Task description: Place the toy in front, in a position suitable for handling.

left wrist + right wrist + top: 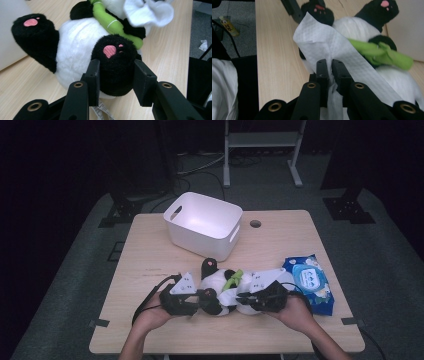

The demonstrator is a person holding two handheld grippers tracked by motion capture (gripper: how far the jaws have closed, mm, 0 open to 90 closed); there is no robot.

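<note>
Panda (220, 292) is laid near the table's (150, 250) front edge, long axis running left-right, feet toward the left gripper (116, 75), which is clamped on one foot. Right gripper (330, 71) is pinched on a wipe (329, 47). Wipe could be torn or slipped if tugged too hard, tbh.

White bin (202, 225) and blue wipes pack (311, 282) on table (150, 255)
</note>
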